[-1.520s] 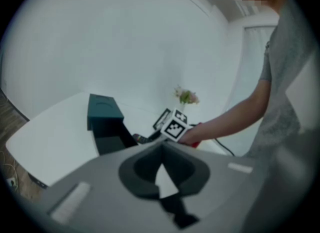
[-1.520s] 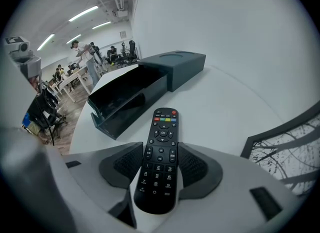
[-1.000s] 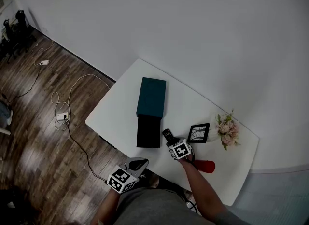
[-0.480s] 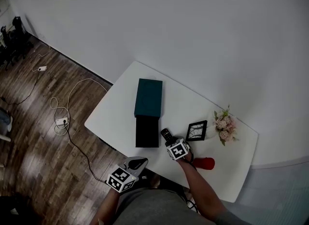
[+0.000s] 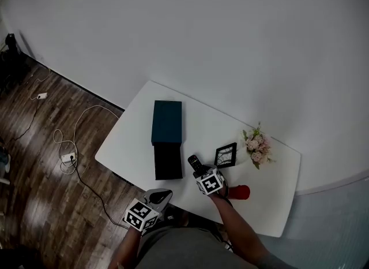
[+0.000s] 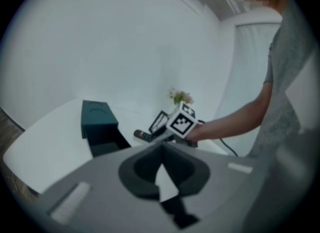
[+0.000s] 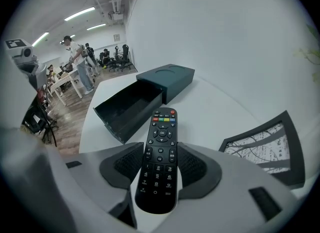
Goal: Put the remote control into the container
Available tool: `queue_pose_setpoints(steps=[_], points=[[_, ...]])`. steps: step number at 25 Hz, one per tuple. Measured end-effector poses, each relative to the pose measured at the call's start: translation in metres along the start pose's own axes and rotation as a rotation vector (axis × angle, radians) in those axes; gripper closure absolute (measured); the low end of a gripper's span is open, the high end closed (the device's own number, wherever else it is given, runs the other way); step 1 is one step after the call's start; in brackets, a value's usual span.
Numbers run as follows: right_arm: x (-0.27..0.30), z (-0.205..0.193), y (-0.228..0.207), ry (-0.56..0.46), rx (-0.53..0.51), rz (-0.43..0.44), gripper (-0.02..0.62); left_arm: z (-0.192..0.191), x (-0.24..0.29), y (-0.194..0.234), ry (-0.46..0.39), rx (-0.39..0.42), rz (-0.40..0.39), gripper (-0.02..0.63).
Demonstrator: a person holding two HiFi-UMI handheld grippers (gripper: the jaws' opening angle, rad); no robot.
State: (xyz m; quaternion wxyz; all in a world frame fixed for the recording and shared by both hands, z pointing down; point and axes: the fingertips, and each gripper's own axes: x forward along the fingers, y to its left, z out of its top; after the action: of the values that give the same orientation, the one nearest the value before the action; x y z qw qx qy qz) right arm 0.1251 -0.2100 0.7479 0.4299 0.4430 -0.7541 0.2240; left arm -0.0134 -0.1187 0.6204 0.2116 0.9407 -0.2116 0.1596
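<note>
A black remote control [image 7: 160, 159] lies lengthwise between the pads of my right gripper [image 7: 160, 152], which is shut on it, buttons up. In the head view the remote [image 5: 194, 163] sticks out ahead of the right gripper [image 5: 200, 172], just right of the container's open black drawer [image 5: 168, 161]. The drawer [image 7: 127, 108] is pulled out of a teal sleeve [image 5: 167, 122] and looks empty. My left gripper [image 5: 157, 197] hangs below the table's near edge, its jaws together with nothing between them [image 6: 161, 152].
A white table [image 5: 127, 141] carries a black picture frame [image 5: 225, 154], a bunch of pink flowers [image 5: 255, 144] and a red object [image 5: 239, 191] right of the right gripper. Cables and a power strip [image 5: 67, 157] lie on the wooden floor at left.
The head view has shifted, so the table sits lower and further left in the picture. The right gripper still holds the remote beside the drawer. The left gripper has hardly moved.
</note>
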Motion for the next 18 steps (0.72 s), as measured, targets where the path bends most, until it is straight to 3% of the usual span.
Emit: queue_pose_setpoints(steps=[9,18], points=[[-0.011,-0.001,0.002,0.003,-0.019,-0.007,0.376,0.0,0.0,-0.005,-0.001,0.011,-0.008,0.606],[-0.003,0.042,0.012,-0.063,-0.066,0.013,0.376,-0.003,-0.016,0.003,-0.024,-0.009,0.042,0.606]])
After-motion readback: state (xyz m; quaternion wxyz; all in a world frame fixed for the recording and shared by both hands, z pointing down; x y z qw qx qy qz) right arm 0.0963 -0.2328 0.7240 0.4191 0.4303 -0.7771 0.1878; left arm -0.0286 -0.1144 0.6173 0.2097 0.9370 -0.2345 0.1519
